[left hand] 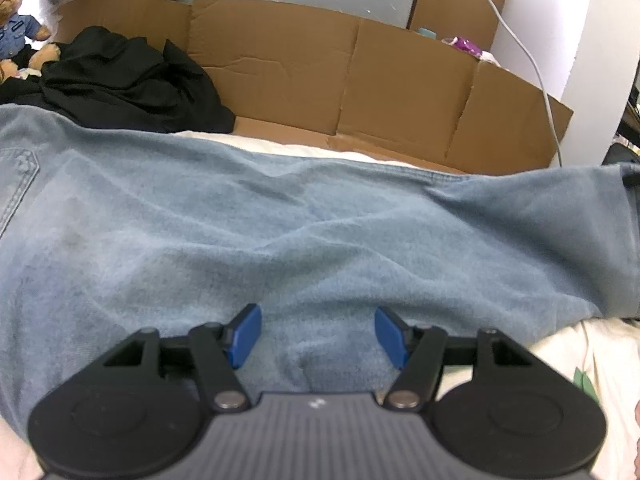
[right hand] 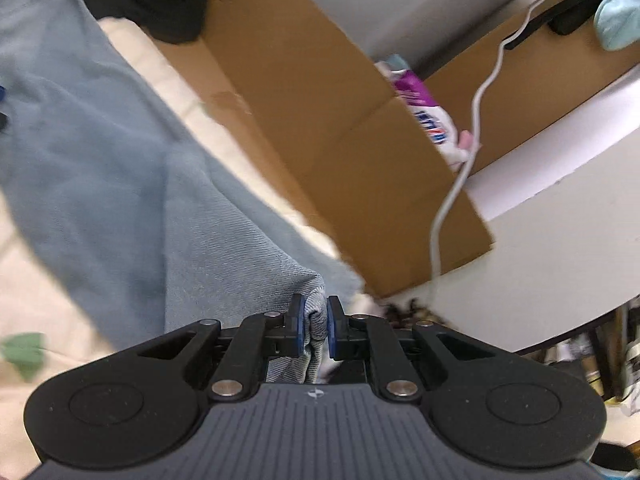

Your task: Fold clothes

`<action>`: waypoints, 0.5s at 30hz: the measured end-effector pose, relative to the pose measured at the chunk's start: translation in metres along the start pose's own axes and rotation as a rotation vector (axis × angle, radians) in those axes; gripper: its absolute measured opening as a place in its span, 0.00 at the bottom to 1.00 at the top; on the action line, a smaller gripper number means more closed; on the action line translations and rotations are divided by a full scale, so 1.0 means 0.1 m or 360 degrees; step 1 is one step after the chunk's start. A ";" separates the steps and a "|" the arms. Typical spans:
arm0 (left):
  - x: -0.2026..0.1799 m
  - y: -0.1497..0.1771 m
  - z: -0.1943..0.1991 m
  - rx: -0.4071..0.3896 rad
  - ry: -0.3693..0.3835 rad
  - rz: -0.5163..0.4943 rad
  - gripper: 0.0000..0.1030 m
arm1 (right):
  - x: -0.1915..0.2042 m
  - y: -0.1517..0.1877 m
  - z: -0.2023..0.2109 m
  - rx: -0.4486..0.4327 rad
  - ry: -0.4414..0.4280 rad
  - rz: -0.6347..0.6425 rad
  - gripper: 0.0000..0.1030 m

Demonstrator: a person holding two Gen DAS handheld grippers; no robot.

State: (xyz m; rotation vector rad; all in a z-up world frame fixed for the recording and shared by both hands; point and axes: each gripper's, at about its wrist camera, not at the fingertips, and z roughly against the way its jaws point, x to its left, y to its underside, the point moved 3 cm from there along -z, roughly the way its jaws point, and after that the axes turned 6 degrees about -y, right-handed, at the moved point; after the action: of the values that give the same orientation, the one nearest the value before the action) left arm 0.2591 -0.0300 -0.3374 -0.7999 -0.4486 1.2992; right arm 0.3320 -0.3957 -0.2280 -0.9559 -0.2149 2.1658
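The right gripper is clamped on a bunched end of the light blue jeans, a fold of denim pinched between its blue pads, with the cloth running away from the jaws toward the upper left of the right wrist view. The left gripper stands with its jaws wide apart just above the middle of the same jeans; nothing is pinched between its blue pads, and whether they touch the denim cannot be told. The jeans lie spread across a cream-coloured sheet, a stitched back pocket at the far left of the left wrist view and one leg reaching off to the right. Beyond the jeans, a crumpled black garment lies against a flattened brown cardboard sheet. A teddy bear in a blue shirt sits at the far left corner, and a grey cable hangs down over the cardboard on the right.
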 end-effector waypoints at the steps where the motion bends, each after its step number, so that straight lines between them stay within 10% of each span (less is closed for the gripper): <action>1: 0.00 0.00 0.00 -0.0004 0.0001 0.0006 0.64 | -0.05 -0.02 -0.02 -0.0002 0.0027 0.0028 0.10; 15: 0.02 -0.01 -0.03 -0.0073 -0.0002 0.0062 0.64 | -0.44 -0.21 0.03 -0.0035 0.0278 0.0229 0.10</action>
State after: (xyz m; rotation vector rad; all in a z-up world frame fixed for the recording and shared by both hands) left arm 0.2624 -0.0288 -0.3391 -0.8501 -0.4670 1.3295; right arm 0.3611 -0.4103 -0.1918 -1.1988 -0.0877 2.1974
